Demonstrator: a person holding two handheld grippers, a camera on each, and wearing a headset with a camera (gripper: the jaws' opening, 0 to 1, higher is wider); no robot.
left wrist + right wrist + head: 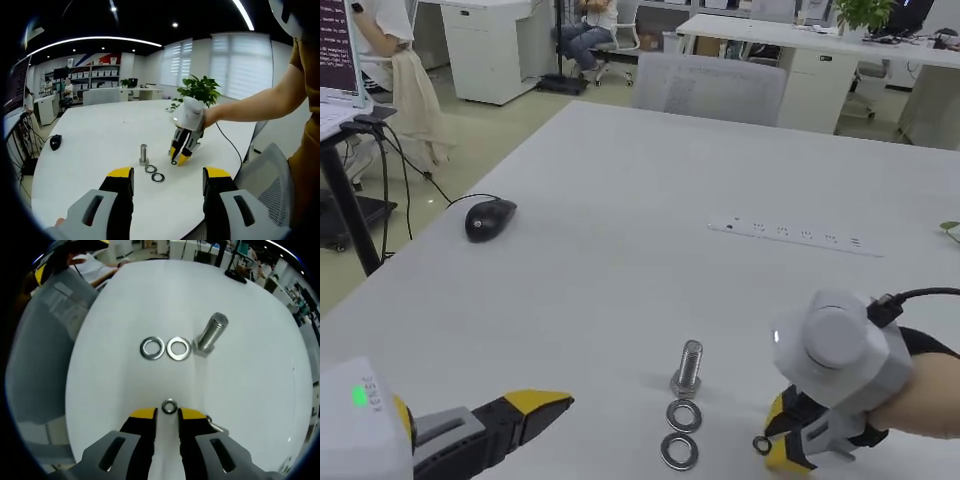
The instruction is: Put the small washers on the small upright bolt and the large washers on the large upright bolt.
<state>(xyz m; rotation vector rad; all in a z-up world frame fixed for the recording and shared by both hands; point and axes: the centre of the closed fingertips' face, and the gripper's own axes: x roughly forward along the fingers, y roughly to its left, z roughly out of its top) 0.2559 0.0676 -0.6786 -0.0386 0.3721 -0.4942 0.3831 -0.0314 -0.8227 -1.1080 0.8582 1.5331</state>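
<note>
We find the small washer pinched between the jaw tips of the right gripper, just above the counter. The upright bolt stands near it, bare. Two large washers lie flat side by side, one just beside the bolt's base. The left gripper hovers apart, jaws wide and holding nothing. A mouse lies well away.

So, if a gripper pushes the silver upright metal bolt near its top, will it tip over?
Probably yes: the silver upright metal bolt is tall and stands on its narrow head, so a high push likely topples it. Once down, its round shank may roll on the smooth white table.
</note>
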